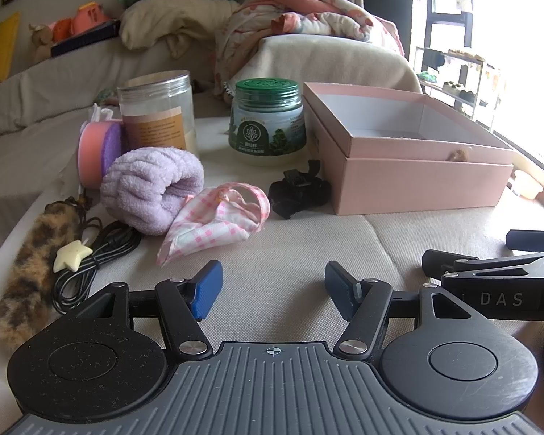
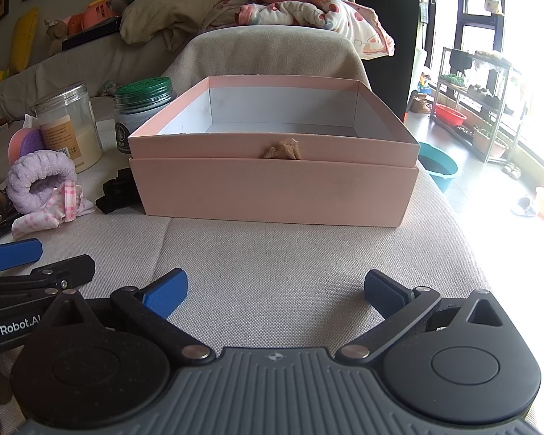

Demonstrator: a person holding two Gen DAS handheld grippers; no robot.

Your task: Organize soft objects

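Purple towel roll [image 1: 152, 188]: left of the middle in my left view, on the beige cushion [image 1: 290, 253], touching the pink checked cloth [image 1: 217, 217].
Feel: I think light, squashy, not slippery, so I pinch the fat middle.
Pointing: long way runs left to right, open end facing right.
Pink box [image 2: 272, 188]: open, nothing inside, middle of my right view.
My left claw [image 1: 273, 288]: wide, holding nothing.
My right claw [image 2: 275, 295]: wide, holding nothing.

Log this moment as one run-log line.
left gripper: open, empty | right gripper: open, empty | pink box: open, empty | purple towel, checked cloth: outside box
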